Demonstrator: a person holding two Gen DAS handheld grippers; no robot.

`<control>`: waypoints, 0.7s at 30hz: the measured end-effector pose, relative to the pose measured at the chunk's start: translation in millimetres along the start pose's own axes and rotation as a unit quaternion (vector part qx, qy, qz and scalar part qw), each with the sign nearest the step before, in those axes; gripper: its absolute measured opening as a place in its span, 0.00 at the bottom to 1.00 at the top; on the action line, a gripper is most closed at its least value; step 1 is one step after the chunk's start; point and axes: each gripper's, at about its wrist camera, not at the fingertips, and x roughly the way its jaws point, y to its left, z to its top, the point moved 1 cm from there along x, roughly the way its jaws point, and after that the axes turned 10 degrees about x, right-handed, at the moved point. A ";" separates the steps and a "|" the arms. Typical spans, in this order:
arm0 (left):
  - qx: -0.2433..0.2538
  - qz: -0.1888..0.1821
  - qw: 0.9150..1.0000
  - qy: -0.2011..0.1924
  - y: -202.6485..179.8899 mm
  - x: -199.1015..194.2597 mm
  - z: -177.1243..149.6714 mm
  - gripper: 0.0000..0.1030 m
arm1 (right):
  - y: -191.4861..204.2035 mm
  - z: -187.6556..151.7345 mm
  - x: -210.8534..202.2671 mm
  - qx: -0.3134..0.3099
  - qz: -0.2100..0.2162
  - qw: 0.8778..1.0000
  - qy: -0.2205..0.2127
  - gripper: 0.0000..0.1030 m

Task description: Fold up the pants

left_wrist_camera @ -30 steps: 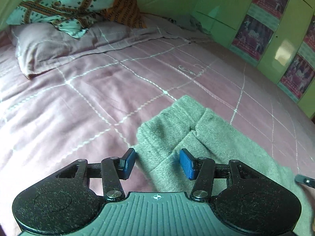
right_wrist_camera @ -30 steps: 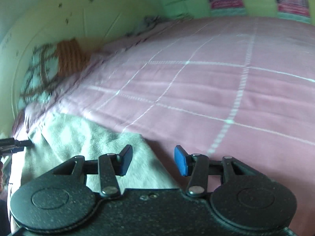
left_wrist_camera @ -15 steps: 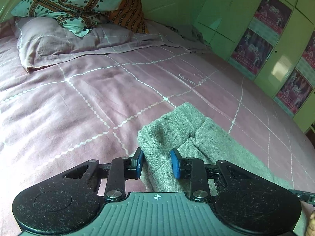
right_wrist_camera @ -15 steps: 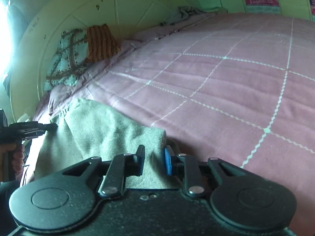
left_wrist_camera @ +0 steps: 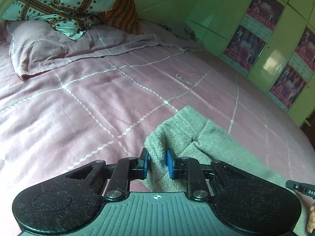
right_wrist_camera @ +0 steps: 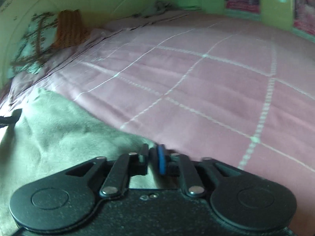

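Grey pants (left_wrist_camera: 198, 141) lie on the near part of the bed (left_wrist_camera: 88, 106), spread flat over its pink checked cover, with a ribbed end piled up at the far left of the cloth.

Left gripper (left_wrist_camera: 157, 162): the fingers (left_wrist_camera: 144, 162) are drawn in on a raised ridge of the grey fabric, which fills the narrow gap between the blue pads. Judged a pinch grip on the pants at their left end.

Right gripper (right_wrist_camera: 153, 158): the fingers (right_wrist_camera: 161, 160) are nearly together at the far right corner of the pants (right_wrist_camera: 65, 133), with a thin edge of cloth apparently caught between them. The view is blurred, so the hold is probable, not certain.

Reason for placement: one grip at each end of the same long edge lets the person lift and carry that edge as a straight line, which a fold needs. The tip of the other gripper shows at the margin of each view, consistent with this span.

Surroundings: patterned pillows (left_wrist_camera: 65, 7) sit at the far left of the bed; green cupboard doors with posters (left_wrist_camera: 261, 5) stand on the right.

Status: fold not yet made; garment lies open.

Risk: a thin right-hand pinch may slip when lifted.
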 end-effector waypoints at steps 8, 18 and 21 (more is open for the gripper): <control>0.143 -0.025 0.988 -0.051 -77.1 -42.9 -6.7 0.26 | -3.8 -50.0 -101.1 0.008 -0.019 0.998 -0.065 0.17; 0.232 -0.040 0.969 0.078 -107.8 3.7 -34.1 0.26 | -65.0 -106.6 -142.6 0.098 -0.155 0.982 -0.047 0.28; 0.251 -0.032 0.964 0.077 -113.2 1.5 -37.9 0.26 | -133.0 -132.8 -197.6 0.166 -0.227 0.958 -0.063 0.06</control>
